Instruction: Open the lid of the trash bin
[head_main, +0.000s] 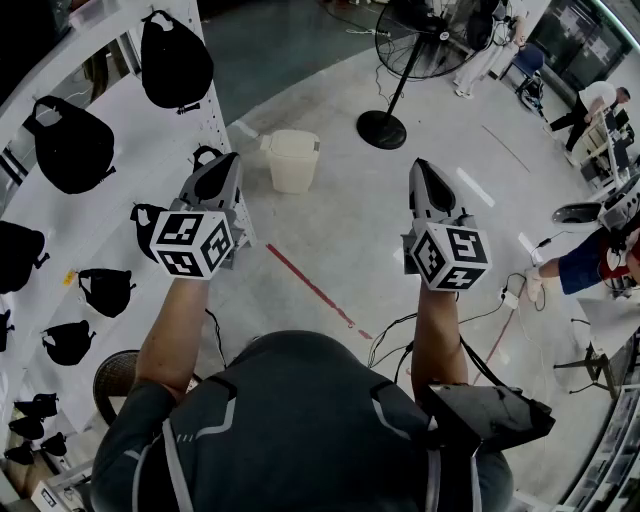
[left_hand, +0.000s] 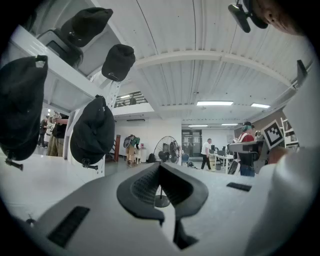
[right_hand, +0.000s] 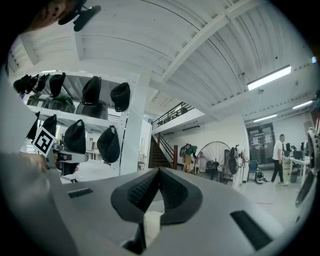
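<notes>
Head view: the person stands on a pale concrete floor (head_main: 330, 230) with both arms stretched forward, one gripper in each hand. The trash bin (head_main: 293, 160), cream-coloured, stands on the floor ahead with its lid (head_main: 293, 143) down on top. In this view it sits between the two grippers and a little beyond their tips. It is nearer the left gripper (head_main: 228, 162) than the right gripper (head_main: 421, 168), and neither touches it.

In the left gripper view the dark ribbed fingers (left_hand: 142, 187) meet at their tips with nothing between them. They point level across the hall rather than down at the bin. The foot of a standing fan (left_hand: 167, 150) shows through the gap below the tips.

In the right gripper view the fingers (right_hand: 140, 192) are likewise closed tip to tip and empty. A pale patch shows through the slot under them, and what it is cannot be told.

On the person's left a white rack (head_main: 125, 140) carries black caps (head_main: 72, 145). A red line (head_main: 310, 285) runs across the floor near the person's feet, below the bin. The fan's round base stands just right of the bin and a little farther off. Other people stand far off at the upper right
</notes>
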